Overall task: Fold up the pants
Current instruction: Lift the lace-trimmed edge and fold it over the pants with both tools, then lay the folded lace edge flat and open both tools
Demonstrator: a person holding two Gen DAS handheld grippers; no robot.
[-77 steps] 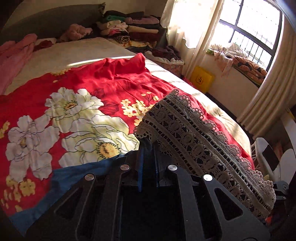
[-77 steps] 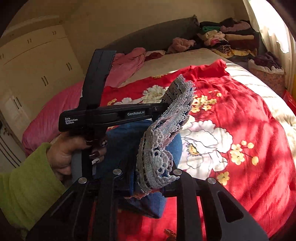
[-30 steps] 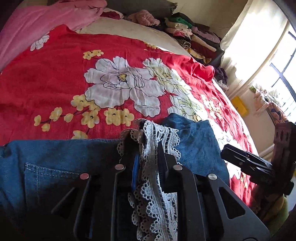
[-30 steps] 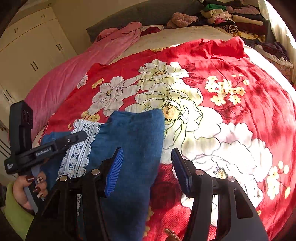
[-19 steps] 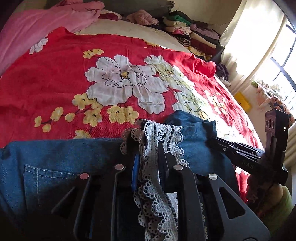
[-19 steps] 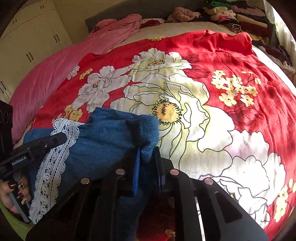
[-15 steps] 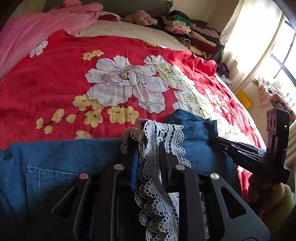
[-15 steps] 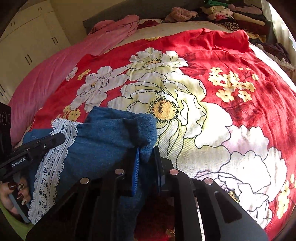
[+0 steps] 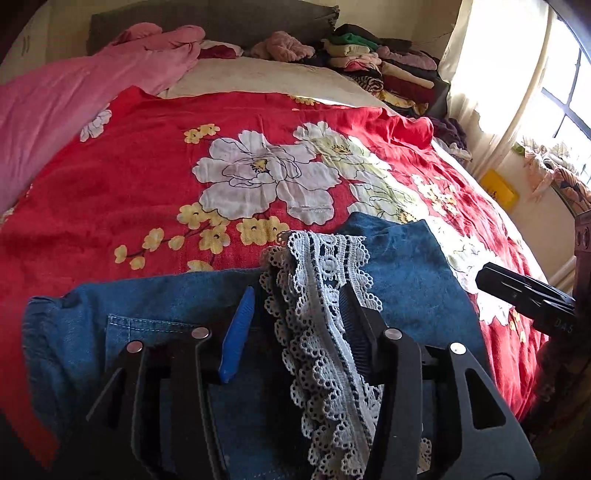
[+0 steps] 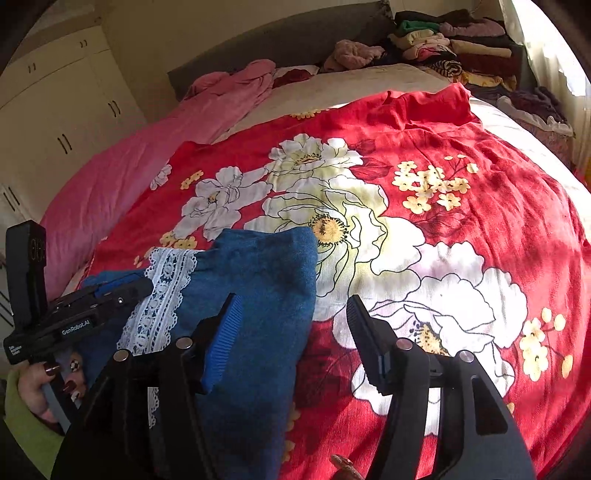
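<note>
Both tools are now opening, having released the cloth pinched half a second ago. Left tool point(image 9: 295, 314): lace trim point(image 9: 325, 332) lying loose between its jaws. Right tool point(image 10: 291, 332): folded edge of blue denim pants point(image 10: 258, 295) lying between spread jaws, resting on the red floral bedspread point(image 10: 443, 166).

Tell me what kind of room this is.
Most likely a home bedroom: a bed under a red floral bedspread, cream built-in wardrobe doors along one wall, and folded clothes stacked by the dark grey headboard.
</note>
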